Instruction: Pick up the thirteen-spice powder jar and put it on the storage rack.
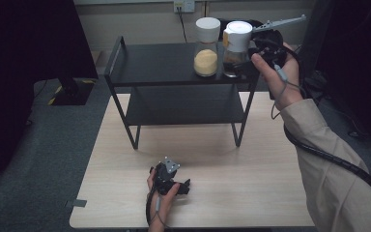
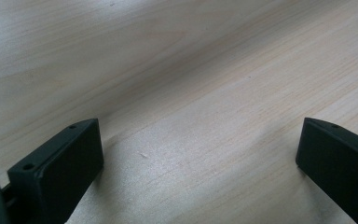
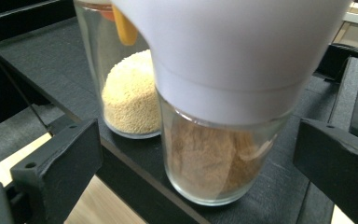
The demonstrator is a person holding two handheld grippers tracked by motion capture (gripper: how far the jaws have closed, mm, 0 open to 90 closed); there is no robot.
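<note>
A black two-tier shelf (image 1: 154, 58) stands at the far half of the light wooden table (image 1: 270, 174). On its top right corner are two glass jars with white lids: one with yellow grains (image 1: 206, 48) and, to its right, one with brown powder (image 1: 235, 50). My right gripper (image 1: 252, 52) is held at the brown jar's right side. In the right gripper view the brown jar (image 3: 214, 158) stands on the shelf top (image 3: 37, 65) between the wide-open jaws, not touched, with the yellow jar (image 3: 130, 93) behind it. My left gripper (image 1: 170, 178) rests open near the table's front edge, over bare wood (image 2: 177, 70).
The shelf's lower tier (image 1: 183, 108) holds nothing. A raised rail (image 1: 114, 53) runs along the shelf's left end. A wall socket (image 1: 183, 6) with a cable sits behind the shelf. Grey carpet (image 1: 53, 145) lies to the left of the table.
</note>
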